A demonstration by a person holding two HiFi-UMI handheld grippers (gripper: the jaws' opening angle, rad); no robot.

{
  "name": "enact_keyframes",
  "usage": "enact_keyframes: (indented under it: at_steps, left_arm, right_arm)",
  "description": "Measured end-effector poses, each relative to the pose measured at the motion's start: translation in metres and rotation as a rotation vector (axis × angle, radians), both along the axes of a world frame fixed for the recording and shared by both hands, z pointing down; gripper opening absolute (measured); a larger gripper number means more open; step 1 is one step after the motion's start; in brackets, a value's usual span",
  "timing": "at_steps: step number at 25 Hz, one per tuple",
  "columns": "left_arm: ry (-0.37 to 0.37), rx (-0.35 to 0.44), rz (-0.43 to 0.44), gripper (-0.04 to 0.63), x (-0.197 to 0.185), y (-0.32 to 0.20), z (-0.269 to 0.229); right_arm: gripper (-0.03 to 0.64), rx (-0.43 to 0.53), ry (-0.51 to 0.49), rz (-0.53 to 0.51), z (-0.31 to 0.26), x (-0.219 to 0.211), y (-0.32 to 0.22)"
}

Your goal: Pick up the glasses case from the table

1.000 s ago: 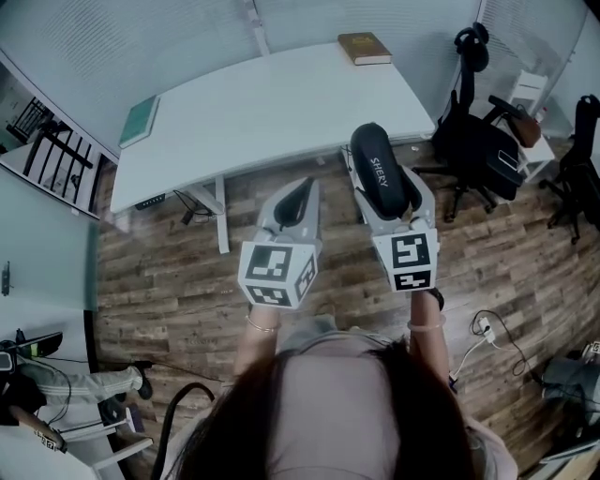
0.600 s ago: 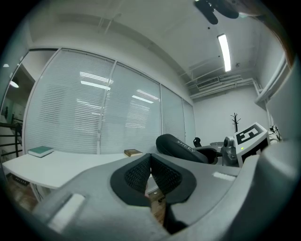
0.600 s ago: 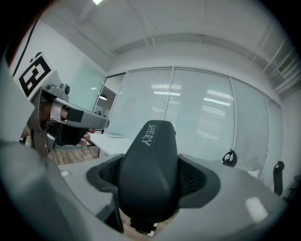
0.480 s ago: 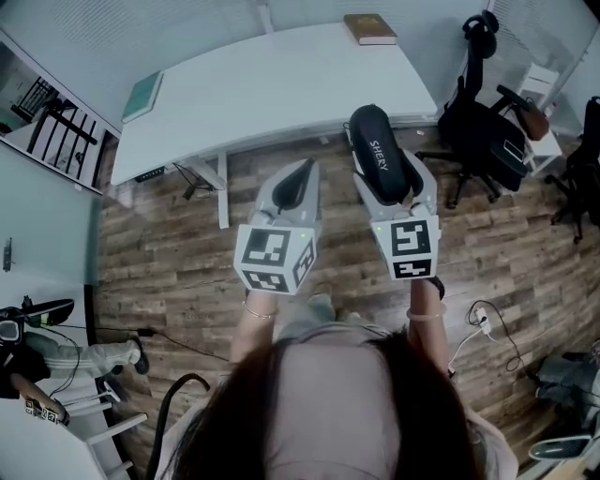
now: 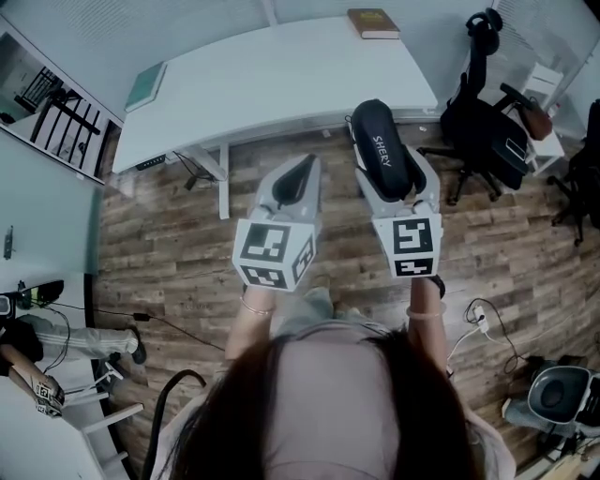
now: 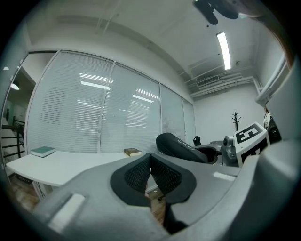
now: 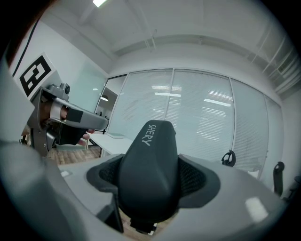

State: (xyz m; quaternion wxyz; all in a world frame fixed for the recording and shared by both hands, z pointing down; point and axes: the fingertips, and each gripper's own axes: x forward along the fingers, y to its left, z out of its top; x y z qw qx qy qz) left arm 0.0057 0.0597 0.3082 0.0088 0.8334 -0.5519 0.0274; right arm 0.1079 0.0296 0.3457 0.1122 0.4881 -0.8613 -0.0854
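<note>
A black glasses case (image 5: 382,160) with white print sits clamped between the jaws of my right gripper (image 5: 386,178), lifted clear of the white table (image 5: 272,84) and held over the wooden floor. In the right gripper view the glasses case (image 7: 149,172) fills the middle, squeezed by both dark pads (image 7: 193,179). My left gripper (image 5: 297,180) hangs beside it at the same height, its pads (image 6: 164,178) pressed together with nothing between them. The left gripper view shows the glasses case (image 6: 181,147) off to its right.
A brown book (image 5: 373,22) lies on the table's far right corner and a teal book (image 5: 146,86) near its left end. Black office chairs (image 5: 487,131) stand to the right. Cables (image 5: 487,330) trail on the floor.
Both grippers hold almost the same pose, with the case still clamped. The head view has shifted slightly, so the table sits a little higher in the picture.
</note>
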Motion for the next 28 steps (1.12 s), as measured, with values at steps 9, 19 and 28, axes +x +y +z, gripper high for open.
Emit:
enact_keyframes:
  at_steps: [9,19,28]
  left_arm:
    - [-0.008,0.0,0.001,0.009,0.007,0.017,-0.002]
    - [-0.008,0.01,0.005,0.009,0.009,0.026,-0.004]
    - [-0.005,0.002,0.004,0.009,-0.004,0.014,-0.004]
  right_arm:
    - [0.35,0.011,-0.001,-0.015,-0.003,0.003,0.014]
    - [0.35,0.016,-0.003,-0.007,-0.003,0.006,0.024]
    - [0.35,0.011,0.0,-0.014,-0.003,-0.009,0.013]
